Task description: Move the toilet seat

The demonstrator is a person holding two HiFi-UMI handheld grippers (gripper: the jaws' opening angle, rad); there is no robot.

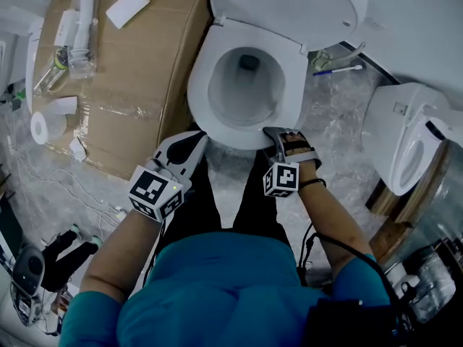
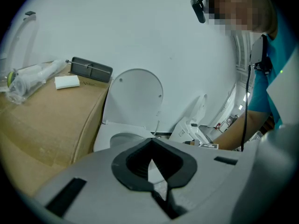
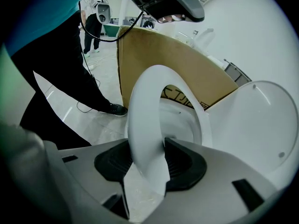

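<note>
Right tongs (image 3: 145, 168) astride toilet seat (image 3: 144, 101) front edge

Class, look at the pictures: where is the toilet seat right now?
Head view, top centre: the toilet seat is just right of the cardboard box, its near edge pinched in the right claw.

Grey floor (image 1: 325, 114) is taken up by toilet (image 1: 242, 92), w/ cardboard box (image 1: 145, 63) just beside it at left. 2nd toilet (image 1: 405, 136) is set apart at right
</note>
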